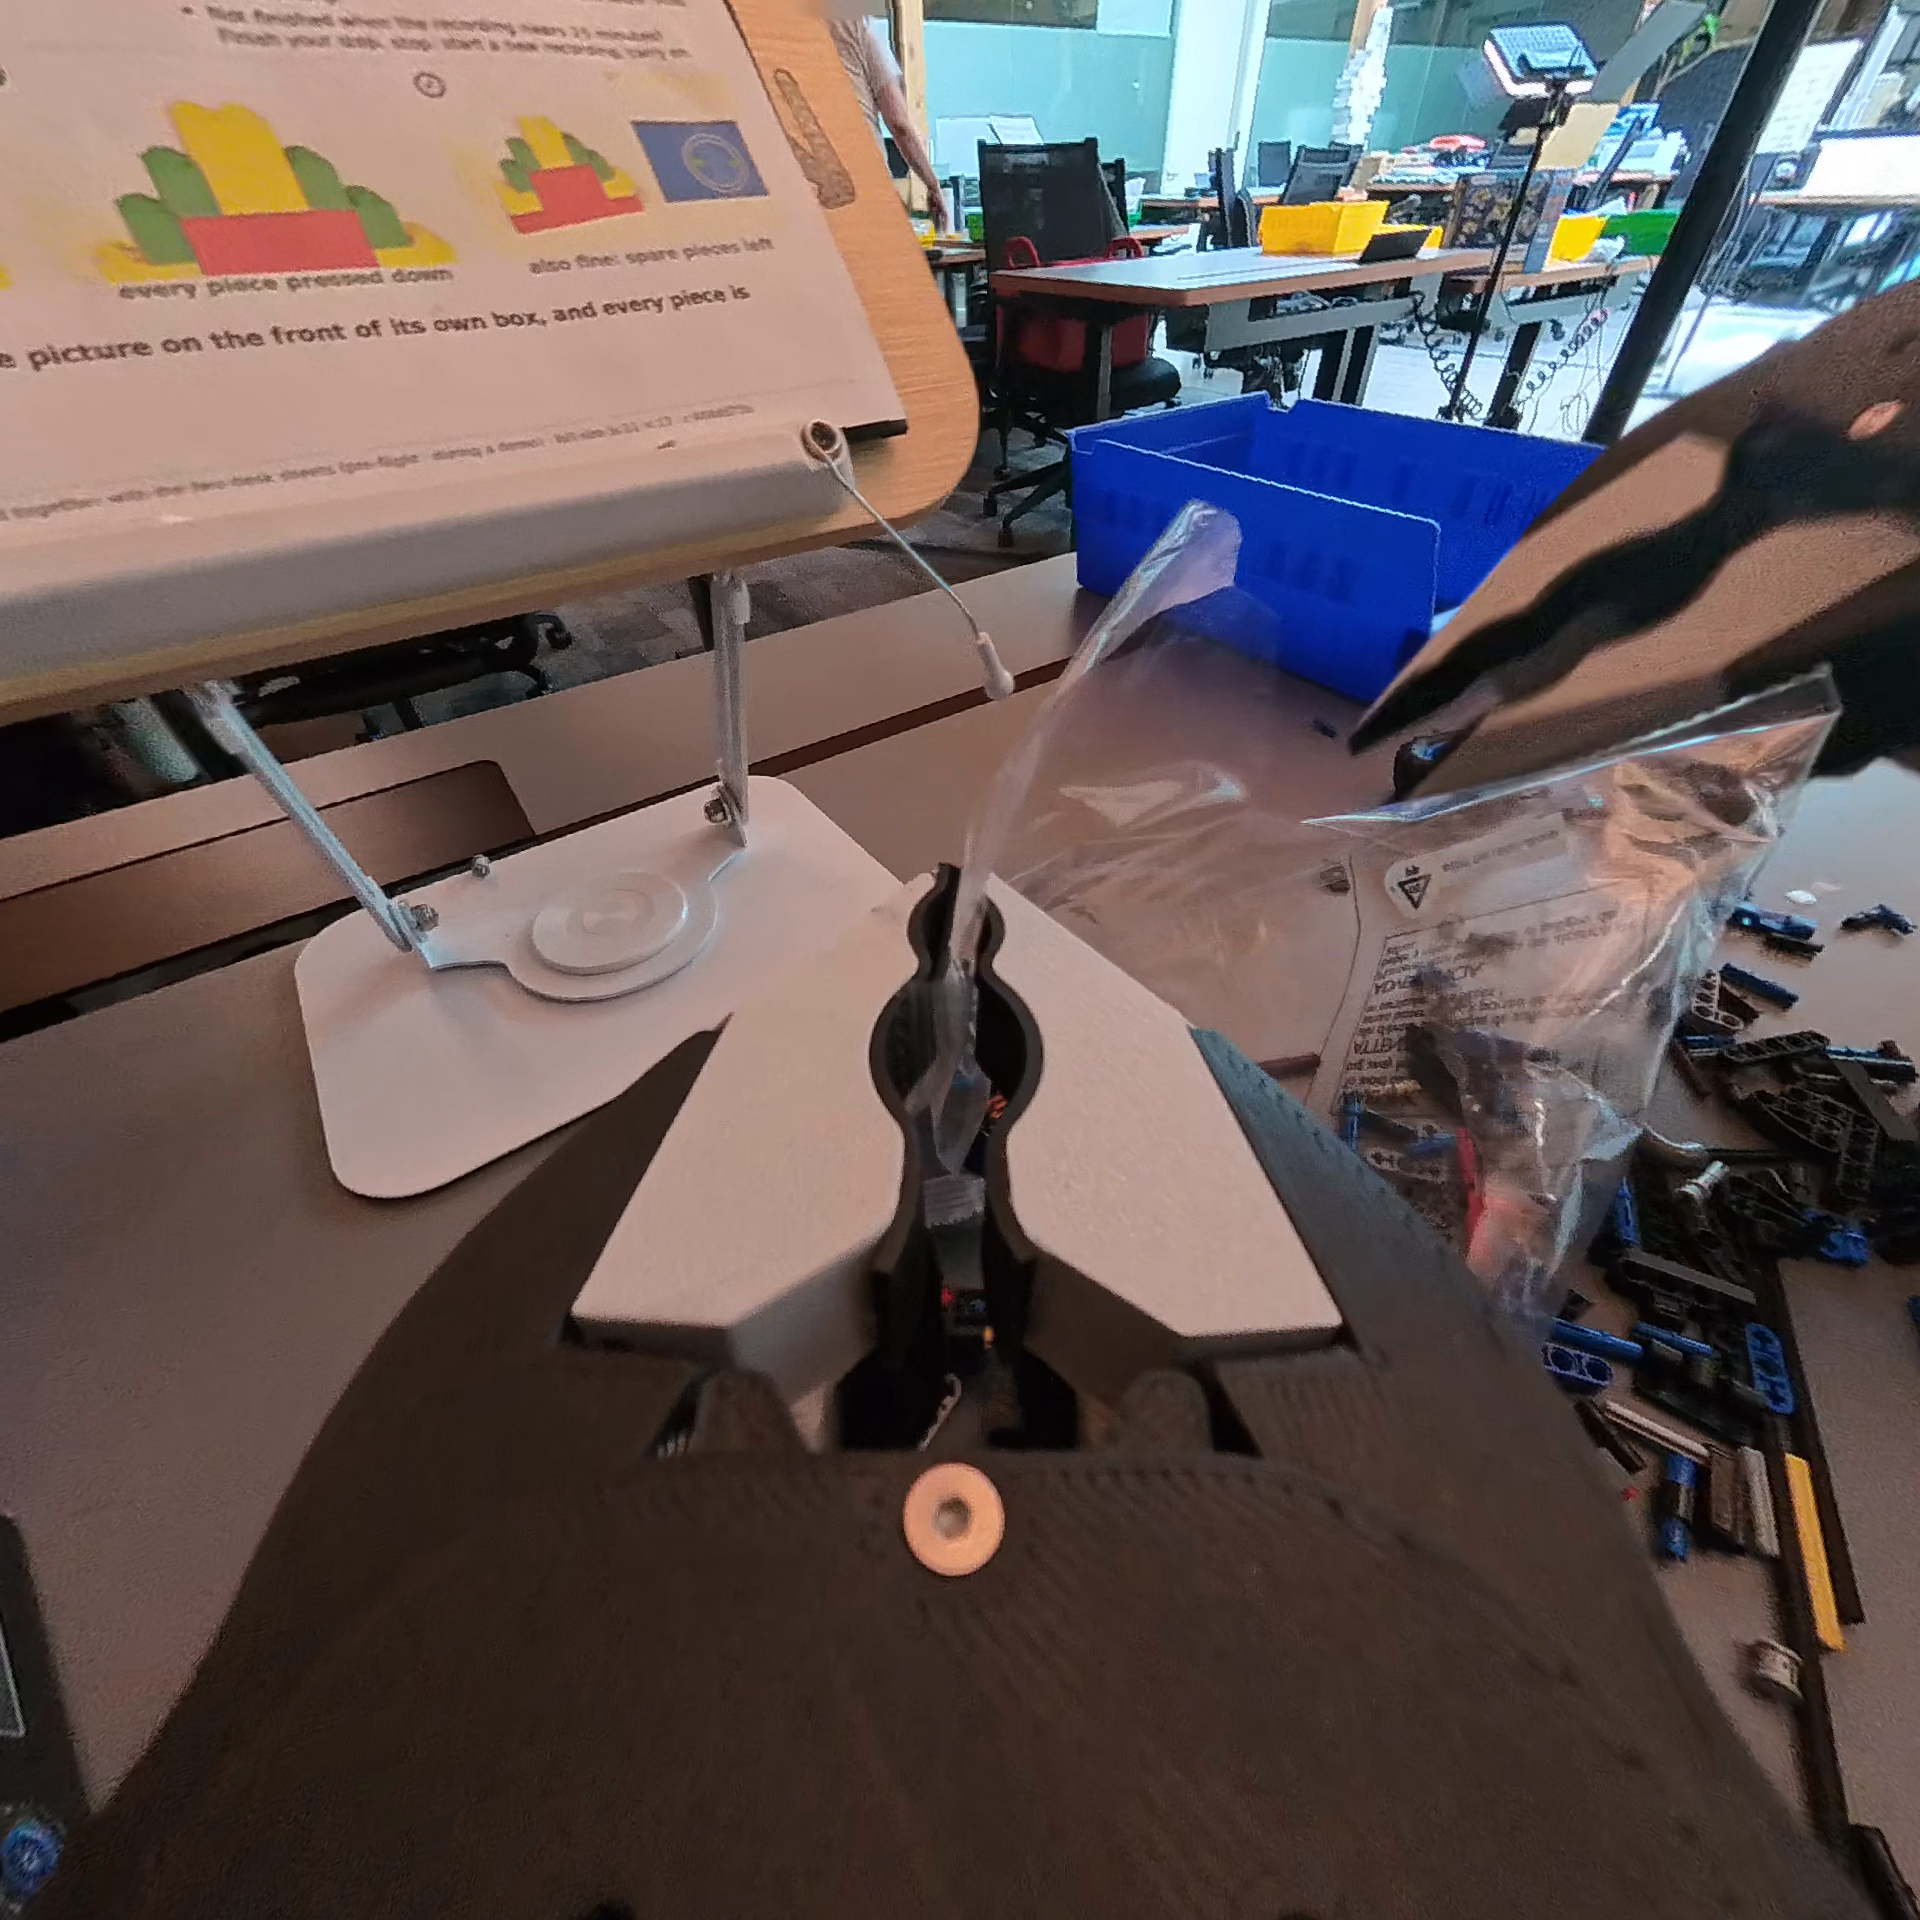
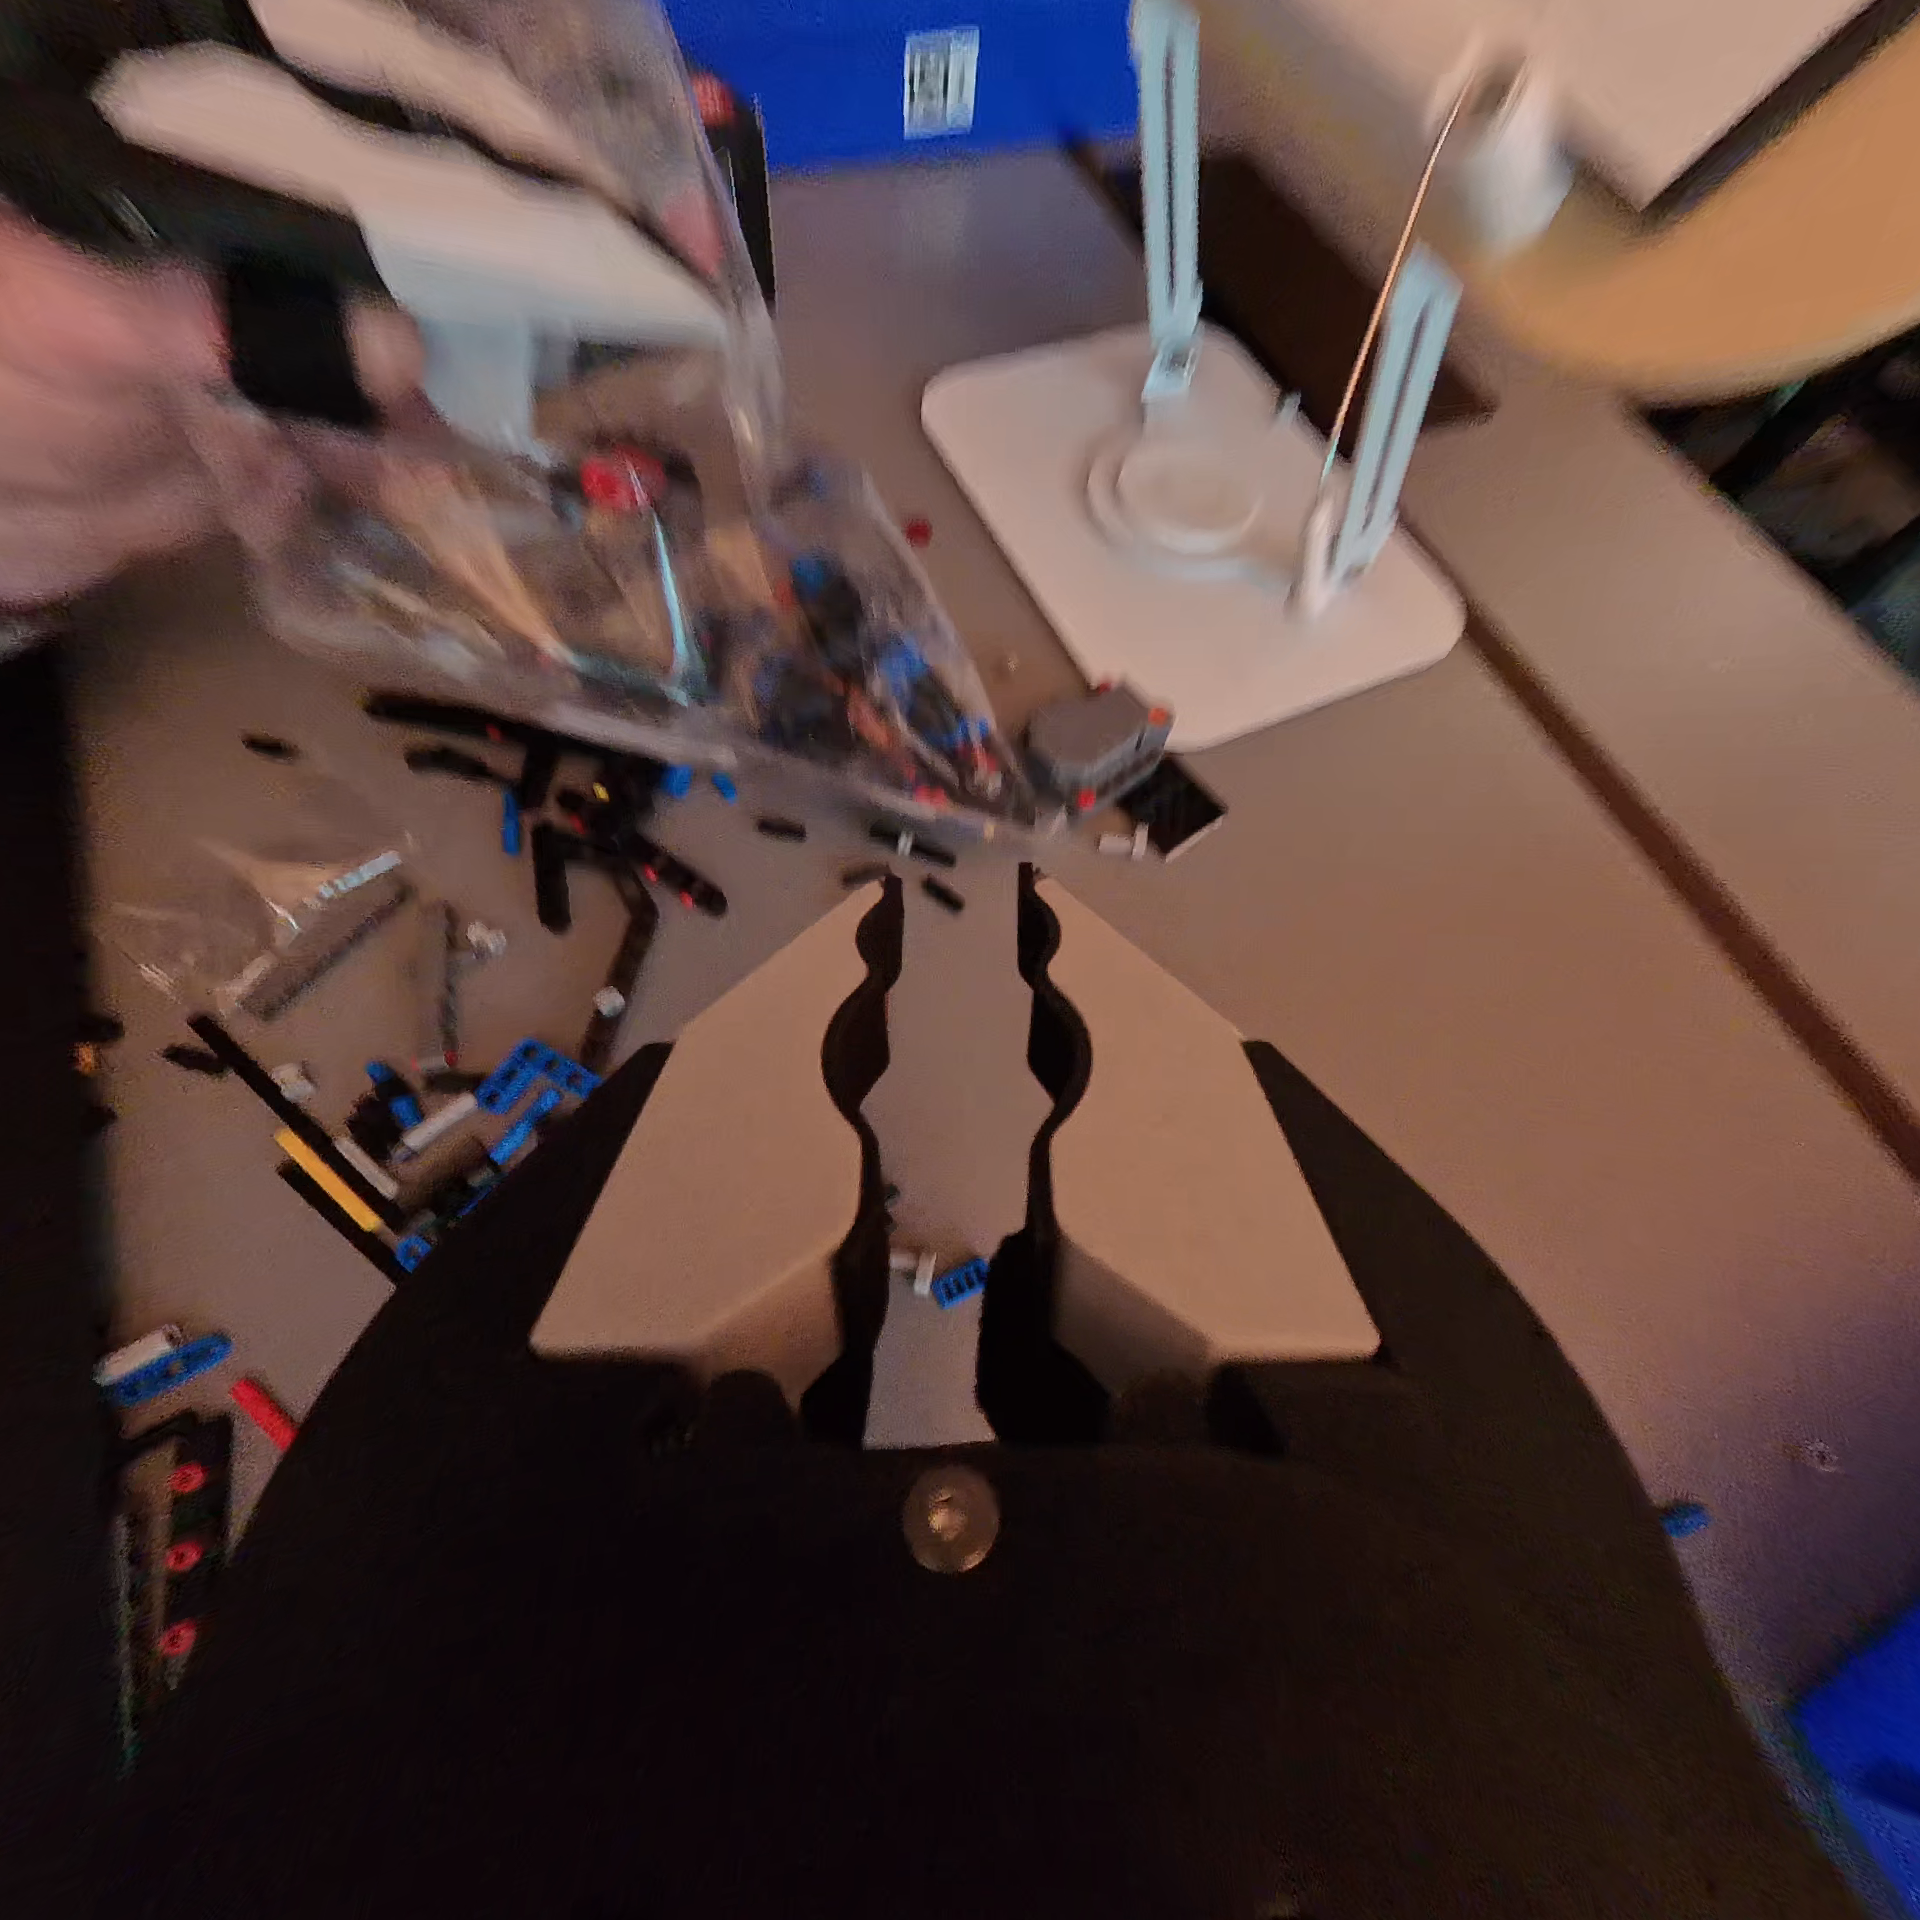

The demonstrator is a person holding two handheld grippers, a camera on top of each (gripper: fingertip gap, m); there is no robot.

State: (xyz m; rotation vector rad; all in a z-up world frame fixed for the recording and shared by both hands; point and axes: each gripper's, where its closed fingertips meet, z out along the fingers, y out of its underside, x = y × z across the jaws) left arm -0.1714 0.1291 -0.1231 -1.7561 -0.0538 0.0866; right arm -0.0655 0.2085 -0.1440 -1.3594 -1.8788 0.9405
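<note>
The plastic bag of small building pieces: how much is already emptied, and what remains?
Done: many loose pieces already lie on the table. In hand: the left gripper is shut on the plastic bag, lifted; the right gripper is open, holding nothing. Left: several pieces are inside the bag.

Open-plan office – desks, swivel chairs, glass partitions.

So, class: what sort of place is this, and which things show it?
Probably an open-plan office or workshop used for building-brick assembly: rows of desks with office chairs behind, a blue bin and loose bricks on the table.
</note>
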